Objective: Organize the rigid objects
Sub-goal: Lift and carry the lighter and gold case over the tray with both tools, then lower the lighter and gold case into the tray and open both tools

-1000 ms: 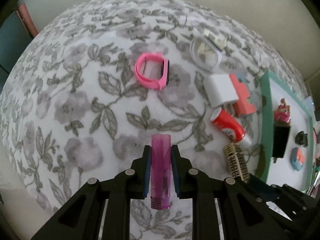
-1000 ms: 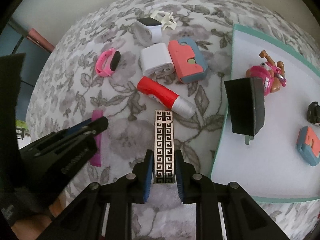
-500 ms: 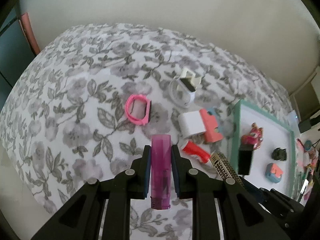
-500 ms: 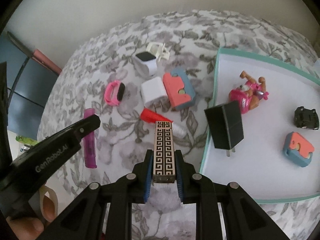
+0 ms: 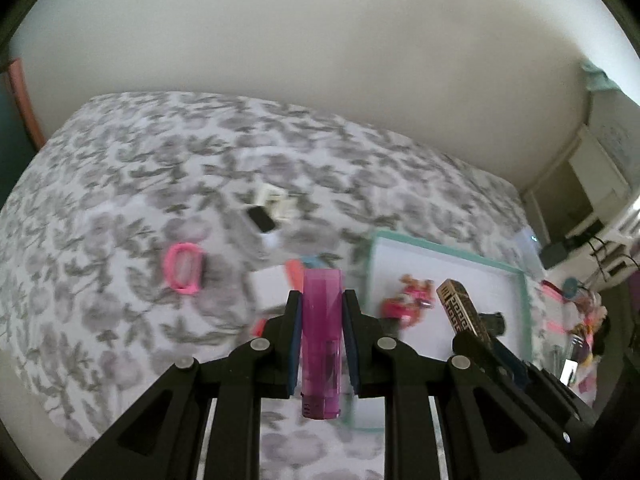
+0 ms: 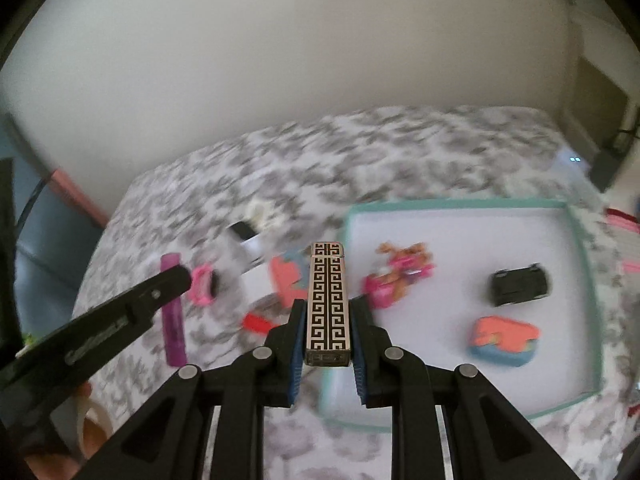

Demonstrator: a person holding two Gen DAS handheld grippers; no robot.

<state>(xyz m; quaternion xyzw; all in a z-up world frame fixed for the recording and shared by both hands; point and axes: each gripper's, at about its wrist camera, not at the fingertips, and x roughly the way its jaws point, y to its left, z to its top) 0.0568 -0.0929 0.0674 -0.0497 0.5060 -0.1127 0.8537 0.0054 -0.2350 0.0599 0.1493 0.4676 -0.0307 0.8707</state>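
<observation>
Above the grey floral bedspread (image 5: 132, 184) and the white, teal-rimmed tray (image 6: 578, 248), I hold one stiff, light stick in each gripper. My left gripper (image 5: 322, 340) is clamped on the translucent purple plastic lighter (image 5: 322, 332) at mid-length; my right gripper (image 6: 329, 334) pinches the gold-and-black key-patterned metal lighter (image 6: 329, 300) near its base. Both look smooth and likely slippery, so flat-side grips suit them. Compared with a second ago, both hands are higher, the bed objects look smaller, and the tray sits nearer centre.
</observation>
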